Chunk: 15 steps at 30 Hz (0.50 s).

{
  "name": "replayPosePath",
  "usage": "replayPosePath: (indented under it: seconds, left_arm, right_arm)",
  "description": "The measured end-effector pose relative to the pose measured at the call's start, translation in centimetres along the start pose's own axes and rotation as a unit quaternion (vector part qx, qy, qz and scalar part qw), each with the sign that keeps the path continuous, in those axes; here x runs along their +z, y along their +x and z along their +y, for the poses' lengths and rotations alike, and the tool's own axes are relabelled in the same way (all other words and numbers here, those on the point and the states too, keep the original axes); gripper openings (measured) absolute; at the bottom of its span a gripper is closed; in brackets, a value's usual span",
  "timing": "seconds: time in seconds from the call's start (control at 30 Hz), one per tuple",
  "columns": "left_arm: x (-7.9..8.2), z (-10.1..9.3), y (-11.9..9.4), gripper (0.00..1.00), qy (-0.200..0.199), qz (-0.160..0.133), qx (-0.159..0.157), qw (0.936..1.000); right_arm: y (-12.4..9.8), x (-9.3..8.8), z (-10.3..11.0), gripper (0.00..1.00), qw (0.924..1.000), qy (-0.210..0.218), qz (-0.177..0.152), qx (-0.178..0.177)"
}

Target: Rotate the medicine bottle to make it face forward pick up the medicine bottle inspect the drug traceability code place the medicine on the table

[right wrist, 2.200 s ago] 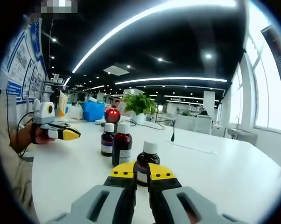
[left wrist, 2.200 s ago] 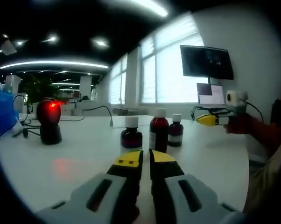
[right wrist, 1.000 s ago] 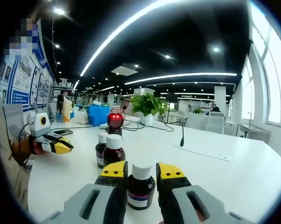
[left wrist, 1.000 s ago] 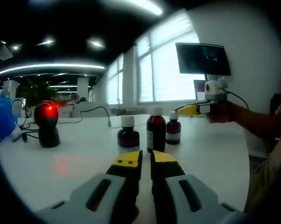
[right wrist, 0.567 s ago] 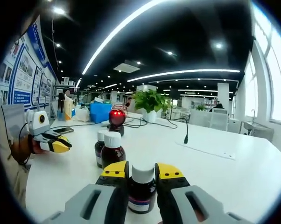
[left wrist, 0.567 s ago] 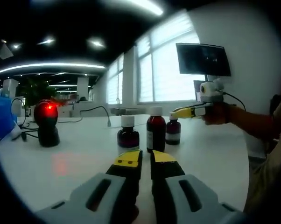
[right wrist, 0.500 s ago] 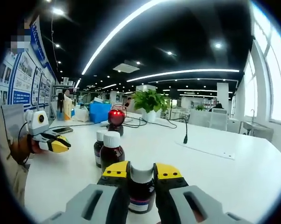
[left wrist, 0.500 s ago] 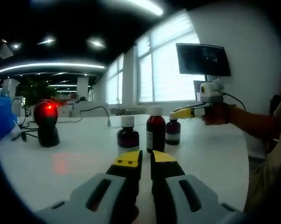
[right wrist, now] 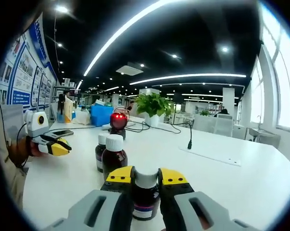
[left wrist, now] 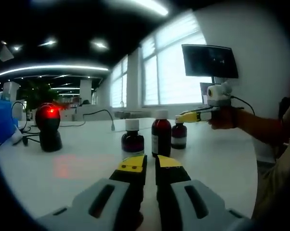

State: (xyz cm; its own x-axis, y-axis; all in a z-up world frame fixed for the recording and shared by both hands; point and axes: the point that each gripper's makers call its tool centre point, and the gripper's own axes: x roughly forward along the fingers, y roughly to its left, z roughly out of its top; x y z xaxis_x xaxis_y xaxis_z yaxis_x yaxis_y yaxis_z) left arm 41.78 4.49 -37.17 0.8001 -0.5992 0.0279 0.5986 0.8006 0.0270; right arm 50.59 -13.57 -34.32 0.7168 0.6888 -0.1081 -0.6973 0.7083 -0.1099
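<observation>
Right gripper [right wrist: 146, 177] clamped on medicine bottle [right wrist: 146, 195], upright on counter [right wrist: 222, 178] beside 2 other bottles [right wrist: 110, 153]. Left gripper [left wrist: 146, 162] closed, empty. Best to twist slowly about vertical axis, keep base flat, avoid nudging neighbours; scanner [right wrist: 117, 121] beyond.

Three dark medicine bottles with white caps stand on the surface [left wrist: 87, 163]: one [left wrist: 134, 139], a second [left wrist: 161, 134], a third [left wrist: 178, 135]. One barcode scanner [left wrist: 48, 126] glows red. One wall monitor [left wrist: 209, 61] hangs. One potted plant [right wrist: 152, 107] stands behind.
</observation>
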Motion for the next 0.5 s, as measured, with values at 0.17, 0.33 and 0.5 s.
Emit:
replayPosePath:
  seconds: [0.17,0.33,0.5]
  left_arm:
    - [0.00,-0.15,-0.04,0.00,0.005,0.001,0.000,1.0000]
    - [-0.20,-0.36,0.08,0.00,0.014,0.007,-0.003,0.9999]
    - [-0.22,-0.41,0.08,0.00,0.012,0.008,-0.004,0.9999]
  right_arm:
    - [-0.12,-0.01,0.21,0.15,1.0000,0.003,-0.003,-0.006]
    - [-0.08,0.01,0.23,0.15,0.9999,0.003,-0.002,-0.014]
    - [-0.14,-0.02,0.22,0.15,0.9996,-0.001,-0.002,-0.027]
